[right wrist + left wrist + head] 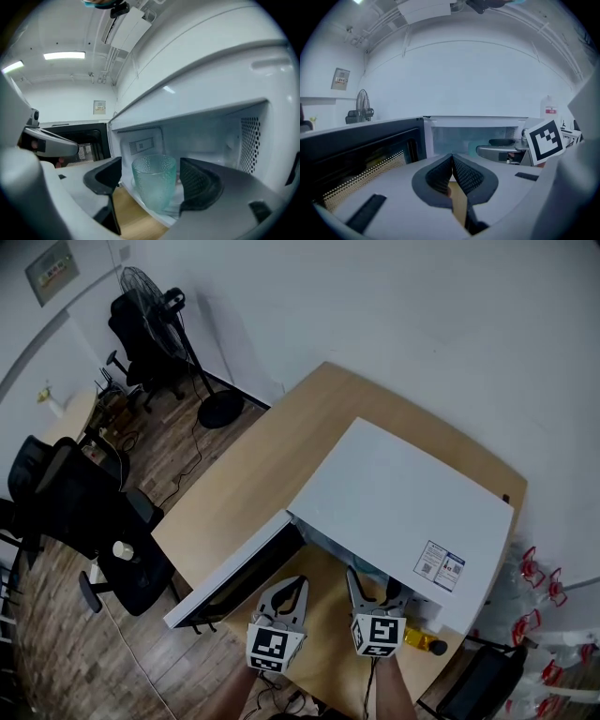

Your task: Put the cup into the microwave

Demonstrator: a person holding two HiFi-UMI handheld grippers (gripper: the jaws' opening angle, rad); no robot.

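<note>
A pale green dimpled glass cup (153, 182) stands upright just inside the front lip of the white microwave (394, 502). The microwave's door (234, 573) hangs open to the left. My right gripper (150, 165) is open, one finger on each side of the cup, with small gaps showing. In the head view the right gripper (373, 583) reaches into the oven mouth and the cup is hidden. My left gripper (284, 589) hovers in front of the open door, shut with nothing in it; its pads (459, 172) meet.
The microwave sits on a light wooden table (253, 465), whose near edge lies just behind the grippers. A yellow object (422, 641) lies beside the right gripper. On the floor to the left are black office chairs (89, 512) and a standing fan (150, 301).
</note>
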